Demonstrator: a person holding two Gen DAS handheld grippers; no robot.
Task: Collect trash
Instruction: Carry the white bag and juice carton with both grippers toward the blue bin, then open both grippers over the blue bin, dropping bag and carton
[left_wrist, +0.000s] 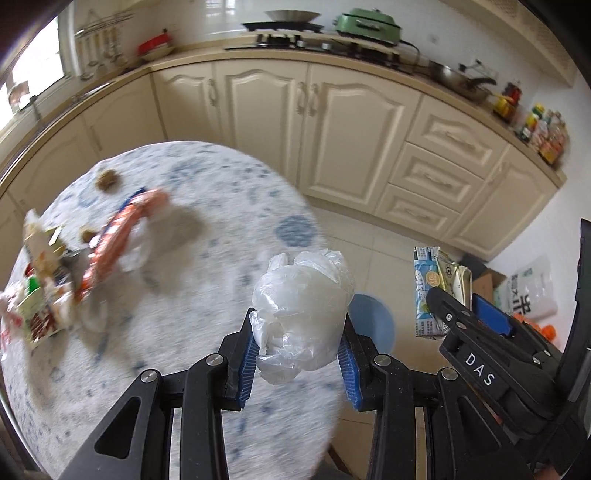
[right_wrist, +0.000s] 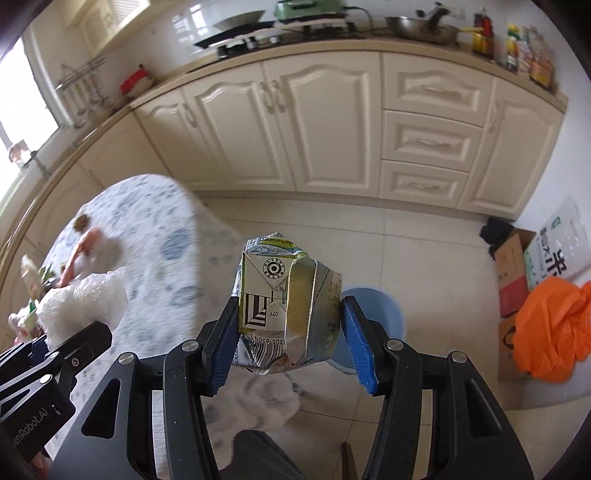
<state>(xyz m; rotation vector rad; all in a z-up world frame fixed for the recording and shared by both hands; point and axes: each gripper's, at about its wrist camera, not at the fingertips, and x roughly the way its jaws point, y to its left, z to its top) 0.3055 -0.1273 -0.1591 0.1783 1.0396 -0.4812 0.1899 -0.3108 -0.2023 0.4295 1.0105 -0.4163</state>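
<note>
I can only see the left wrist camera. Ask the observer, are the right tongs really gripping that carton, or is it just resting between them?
Observer: Gripping. In the right wrist view the right tongs have both blue pads pressed on the sides of the crushed carton.
Operator: What's that orange bit at my far right edge?
Observer: A crumpled orange plastic bag, draped over cardboard boxes on the floor.

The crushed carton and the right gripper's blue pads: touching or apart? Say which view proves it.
Touching. In the right wrist view the crushed carton sits between the right gripper fingers, both blue pads pressed against its sides, holding it above the floor.
</note>
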